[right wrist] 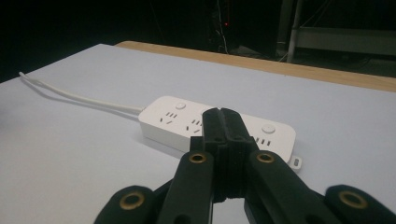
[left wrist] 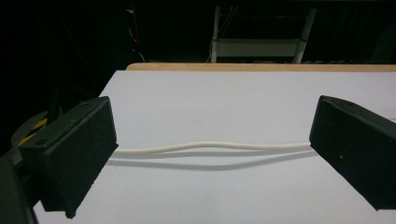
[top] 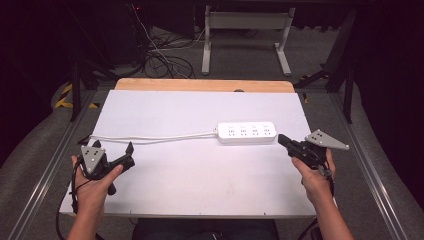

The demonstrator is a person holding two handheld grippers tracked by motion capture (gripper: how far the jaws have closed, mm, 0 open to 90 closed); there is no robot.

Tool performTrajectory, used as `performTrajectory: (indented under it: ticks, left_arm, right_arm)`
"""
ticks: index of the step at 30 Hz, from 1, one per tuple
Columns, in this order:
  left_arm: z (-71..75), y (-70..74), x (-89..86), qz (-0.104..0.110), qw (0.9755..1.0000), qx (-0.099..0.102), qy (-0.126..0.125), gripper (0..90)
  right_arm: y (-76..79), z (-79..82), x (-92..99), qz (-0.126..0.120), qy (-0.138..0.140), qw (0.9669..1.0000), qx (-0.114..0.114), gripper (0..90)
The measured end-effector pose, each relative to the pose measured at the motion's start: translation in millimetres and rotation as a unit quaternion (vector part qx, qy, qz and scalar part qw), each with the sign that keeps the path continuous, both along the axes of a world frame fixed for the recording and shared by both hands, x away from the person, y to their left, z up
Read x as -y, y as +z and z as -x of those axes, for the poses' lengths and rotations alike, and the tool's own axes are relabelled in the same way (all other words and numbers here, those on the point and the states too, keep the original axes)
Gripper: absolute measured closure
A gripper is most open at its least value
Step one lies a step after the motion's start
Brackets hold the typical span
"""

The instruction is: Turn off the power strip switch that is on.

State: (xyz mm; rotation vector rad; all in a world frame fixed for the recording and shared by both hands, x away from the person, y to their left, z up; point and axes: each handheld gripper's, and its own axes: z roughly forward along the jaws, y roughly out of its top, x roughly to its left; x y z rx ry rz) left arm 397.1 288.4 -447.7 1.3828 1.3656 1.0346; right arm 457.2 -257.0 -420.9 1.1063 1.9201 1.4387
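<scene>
White plastic power strip (top: 247,132) lying flat at mid-table toward the right, cord (top: 150,137) trailing off its left end toward the table's left edge. Best approached with the clenched, empty right gripper (top: 281,139) just off the strip's right end, pressing straight down on one switch without sliding the strip. Left gripper (top: 113,148) well left of the strip, jaws spread wide and released just short of the cord, hand level and low over the table.

closed fingers (right wrist: 223,122) before power strip (right wrist: 166,119)
</scene>
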Motion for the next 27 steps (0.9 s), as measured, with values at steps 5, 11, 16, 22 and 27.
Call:
performTrajectory:
  ticks: [5,11,16,22,27]
  left_arm:
    - [-0.2,-0.1,-1.7,0.003,1.0,-0.001,0.0,1.3]
    - [-0.5,-0.5,-1.1,-0.002,1.0,0.0,-0.001,1.3]
    - [-0.7,-0.8,-1.7,-0.001,1.0,-0.002,0.0,1.5]
    - [0.0,-0.9,-1.6,-0.004,1.0,-0.002,0.0,1.5]
    - [0.7,-0.7,-2.1,-0.007,1.0,-0.002,0.002,1.6]
  right_arm:
    - [14.2,-3.0,-10.3,0.007,0.006,0.9999,-0.006,90.0]
    - [27.1,-10.1,-26.5,0.023,0.018,0.9995,-0.009,90.0]
    - [35.1,-20.6,-34.0,0.021,0.021,0.9993,-0.023,90.0]
    - [36.1,-32.0,-44.3,0.034,0.026,0.9983,-0.039,90.0]
    - [34.4,-41.3,-52.7,0.045,0.031,0.9972,-0.05,90.0]
